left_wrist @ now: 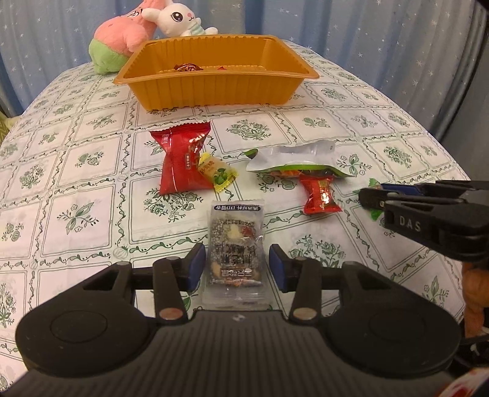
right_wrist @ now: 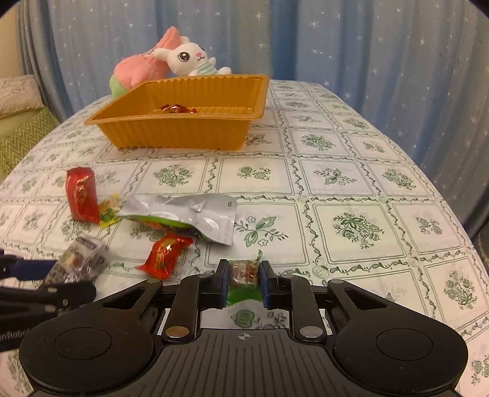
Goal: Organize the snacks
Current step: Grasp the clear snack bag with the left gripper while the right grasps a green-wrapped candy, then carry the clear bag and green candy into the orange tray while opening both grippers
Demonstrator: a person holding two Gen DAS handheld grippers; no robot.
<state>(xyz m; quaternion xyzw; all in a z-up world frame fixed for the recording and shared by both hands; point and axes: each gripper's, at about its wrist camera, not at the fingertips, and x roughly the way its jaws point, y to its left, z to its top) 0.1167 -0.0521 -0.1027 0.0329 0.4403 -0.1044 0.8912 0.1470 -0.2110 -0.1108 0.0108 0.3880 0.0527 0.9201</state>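
Observation:
My left gripper [left_wrist: 234, 268] is open around a clear black-and-white snack packet [left_wrist: 234, 250] that lies flat on the table; the pads stand just off its sides. My right gripper [right_wrist: 244, 279] is shut on a small green-wrapped candy [right_wrist: 244, 274] low over the cloth; it shows at the right of the left wrist view [left_wrist: 371, 200]. The orange tray [left_wrist: 214, 88] stands at the back with a red-gold candy [left_wrist: 186, 67] inside. Loose on the cloth lie a large red packet [left_wrist: 181, 162], a yellow candy [left_wrist: 218, 175], a silver-green pouch [left_wrist: 293, 160] and a small red candy [left_wrist: 321, 195].
Two plush toys, a pink one [left_wrist: 122, 33] and a white bunny [left_wrist: 180, 18], sit behind the tray. A blue starred curtain hangs behind the floral-clothed table [right_wrist: 351, 226]. A green cushion [right_wrist: 21, 137] is off the table's left side.

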